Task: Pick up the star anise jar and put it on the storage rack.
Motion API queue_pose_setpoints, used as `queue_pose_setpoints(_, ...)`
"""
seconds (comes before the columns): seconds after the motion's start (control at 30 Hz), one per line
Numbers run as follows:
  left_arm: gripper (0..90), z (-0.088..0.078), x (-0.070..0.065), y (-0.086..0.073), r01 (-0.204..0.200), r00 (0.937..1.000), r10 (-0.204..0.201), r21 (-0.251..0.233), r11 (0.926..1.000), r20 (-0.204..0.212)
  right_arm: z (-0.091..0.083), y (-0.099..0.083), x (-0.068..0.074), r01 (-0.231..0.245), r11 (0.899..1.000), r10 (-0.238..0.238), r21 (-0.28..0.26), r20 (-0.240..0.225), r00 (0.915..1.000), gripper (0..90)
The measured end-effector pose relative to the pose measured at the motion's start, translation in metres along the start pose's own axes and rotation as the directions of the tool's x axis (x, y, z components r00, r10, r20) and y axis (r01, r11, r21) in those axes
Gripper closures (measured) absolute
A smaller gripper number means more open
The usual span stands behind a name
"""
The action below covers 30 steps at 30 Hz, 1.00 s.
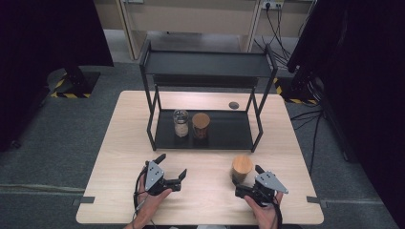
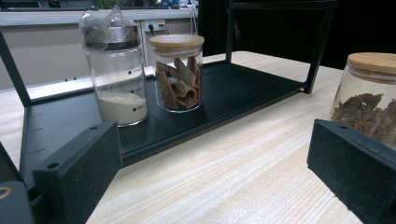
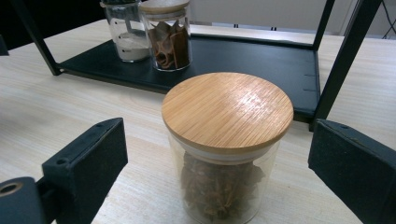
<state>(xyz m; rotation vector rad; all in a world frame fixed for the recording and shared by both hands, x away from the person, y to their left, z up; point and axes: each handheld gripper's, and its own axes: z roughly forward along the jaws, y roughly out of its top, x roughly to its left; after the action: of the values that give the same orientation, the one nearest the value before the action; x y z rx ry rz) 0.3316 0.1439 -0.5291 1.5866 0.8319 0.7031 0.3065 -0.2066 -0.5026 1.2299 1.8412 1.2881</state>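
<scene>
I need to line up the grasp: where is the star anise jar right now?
In the high view, the star anise jar stands on the table's right side, between the open right gripper jaws, in front of the rack.

From above the near side of the table (image 1: 119, 157) we look forward and down, taking in the whole top and the black rack (image 1: 205, 95) at its far half. From the left gripper we look low and level across the wood, close to the rack's bottom shelf (image 2: 243, 93). From the right gripper we look slightly down, very near the star anise jar (image 3: 226, 140). All three views share that jar, the shelf and its two jars.
</scene>
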Motion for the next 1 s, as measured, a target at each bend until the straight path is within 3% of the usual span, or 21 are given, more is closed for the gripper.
queue_pose_setpoints(1.0, 2.6, 0.0, 0.0, 0.0, 0.001, 1.0, -0.001, 0.003, 1.0, 0.0, 0.027, -0.003, -0.007, 0.01, 0.999, -0.01, 0.038, -0.002, 1.0, 9.5)
